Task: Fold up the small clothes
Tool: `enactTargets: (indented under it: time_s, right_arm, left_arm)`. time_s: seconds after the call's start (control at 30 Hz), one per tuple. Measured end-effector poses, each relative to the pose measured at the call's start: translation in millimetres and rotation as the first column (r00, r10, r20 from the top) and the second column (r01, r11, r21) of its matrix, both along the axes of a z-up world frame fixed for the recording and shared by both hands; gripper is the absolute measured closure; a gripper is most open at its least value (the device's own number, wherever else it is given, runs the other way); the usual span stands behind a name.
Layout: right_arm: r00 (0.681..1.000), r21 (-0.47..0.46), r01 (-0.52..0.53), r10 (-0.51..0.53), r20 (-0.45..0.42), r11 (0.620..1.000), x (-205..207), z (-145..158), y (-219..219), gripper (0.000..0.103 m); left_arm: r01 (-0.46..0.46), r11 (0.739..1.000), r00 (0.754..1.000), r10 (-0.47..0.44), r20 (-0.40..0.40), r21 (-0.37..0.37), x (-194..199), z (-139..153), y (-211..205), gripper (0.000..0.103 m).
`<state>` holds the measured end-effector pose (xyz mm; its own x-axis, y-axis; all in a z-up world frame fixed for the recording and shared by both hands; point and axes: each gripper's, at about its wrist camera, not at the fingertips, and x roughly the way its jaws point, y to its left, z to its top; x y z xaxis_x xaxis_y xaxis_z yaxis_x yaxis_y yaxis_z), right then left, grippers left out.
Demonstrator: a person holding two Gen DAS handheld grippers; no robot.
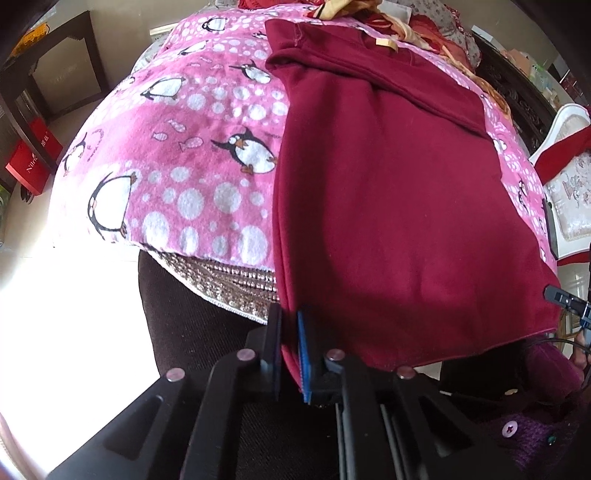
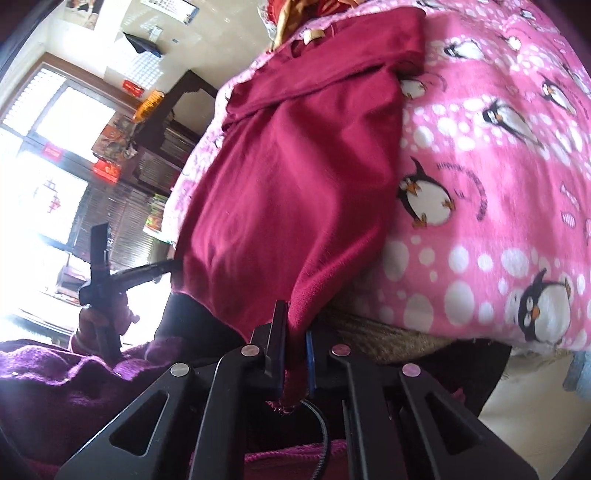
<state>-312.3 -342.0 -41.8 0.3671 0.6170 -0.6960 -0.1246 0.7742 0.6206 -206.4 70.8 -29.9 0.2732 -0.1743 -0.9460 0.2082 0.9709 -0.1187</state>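
A maroon garment (image 1: 388, 206) lay on a pink penguin blanket (image 1: 184, 147); each hand-held gripper, left (image 1: 290, 350) and right (image 2: 293, 354), pinched its near hem. Bright windows (image 2: 55, 122) filled the right-wrist view's left.

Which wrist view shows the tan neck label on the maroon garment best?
The left wrist view: the tan neck label lies flat, sharp and unobstructed on the maroon garment. The right wrist view shows it smaller, tilted and slightly blurred.

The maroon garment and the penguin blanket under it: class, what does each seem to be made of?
Maroon garment: looks like soft knit cotton or fleece, matte; it drapes limply with stitched hems. Penguin blanket: probably plush fleece, with a fuzzy, slightly pilled nap and a soft-edged print. Neither fibre can be confirmed by sight.
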Motion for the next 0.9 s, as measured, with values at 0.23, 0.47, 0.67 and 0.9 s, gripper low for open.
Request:
enactTargets:
  time_s: [0.23,0.47,0.67,0.9]
  right_arm:
    - [0.994,0.137,0.036,-0.050,0.101,0.990,27,37,-23,0.103]
    - [0.971,0.172,0.105,-0.138,0.193,0.979,70,74,-50,0.103]
    - [0.944,0.179,0.162,-0.205,0.257,0.970,92,94,-64,0.103]
    - [0.926,0.165,0.209,-0.249,0.285,0.964,128,107,-77,0.103]
  left_arm:
    - [-0.028,0.993,0.987,0.046,0.155,-0.114,39,66,8,0.096]
    - [-0.036,0.987,0.963,0.076,0.259,-0.155,92,107,-1,0.096]
    - [-0.029,0.988,0.939,0.079,0.334,-0.150,118,126,-16,0.096]
    - [-0.041,0.989,0.933,0.087,0.348,-0.139,162,128,-27,0.096]
